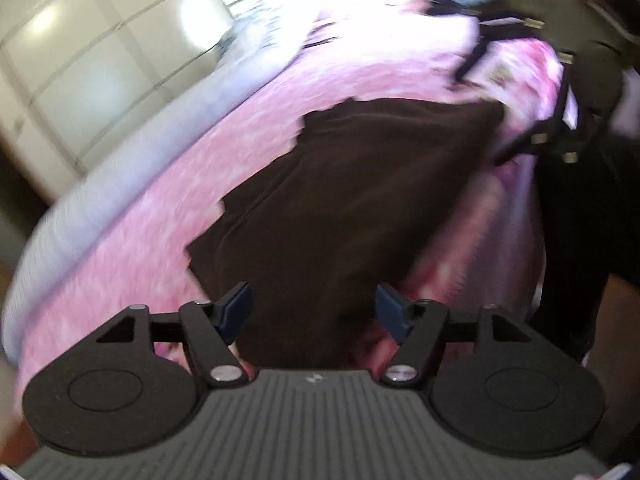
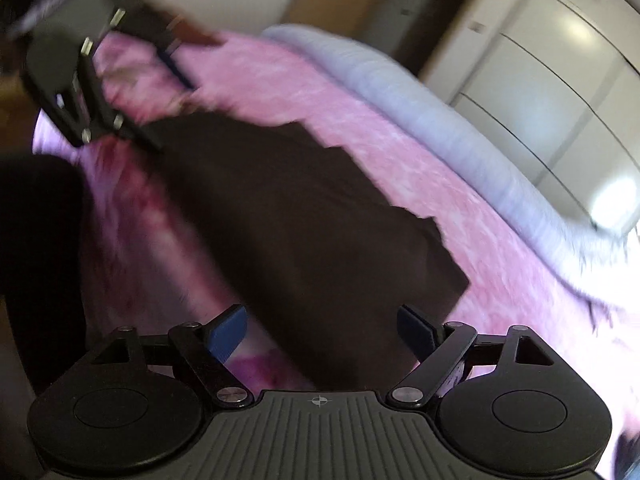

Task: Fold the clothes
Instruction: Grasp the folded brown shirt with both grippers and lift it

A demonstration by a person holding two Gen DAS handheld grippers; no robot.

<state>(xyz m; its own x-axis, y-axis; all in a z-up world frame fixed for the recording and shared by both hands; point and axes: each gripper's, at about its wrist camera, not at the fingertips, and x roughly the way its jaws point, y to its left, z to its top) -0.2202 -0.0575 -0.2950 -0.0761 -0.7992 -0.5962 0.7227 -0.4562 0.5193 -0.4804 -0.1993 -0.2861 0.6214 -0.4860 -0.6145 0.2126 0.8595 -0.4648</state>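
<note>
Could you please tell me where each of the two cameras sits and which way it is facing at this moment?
Left wrist: sits on the left gripper, looking forward over the dark brown garment on the pink blanket; its own open fingers show, and the right gripper at upper right.
Right wrist: sits on the right gripper, looking across the same garment towards white cabinets; its own open fingers show, and the left gripper at upper left.
Shared: garment, blanket, pale bedding edge, and each other's gripper.

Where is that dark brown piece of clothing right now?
The dark brown garment lies spread on the pink blanket, in the middle of both wrist views, ahead of both open hand-held grippers, left and right.
</note>
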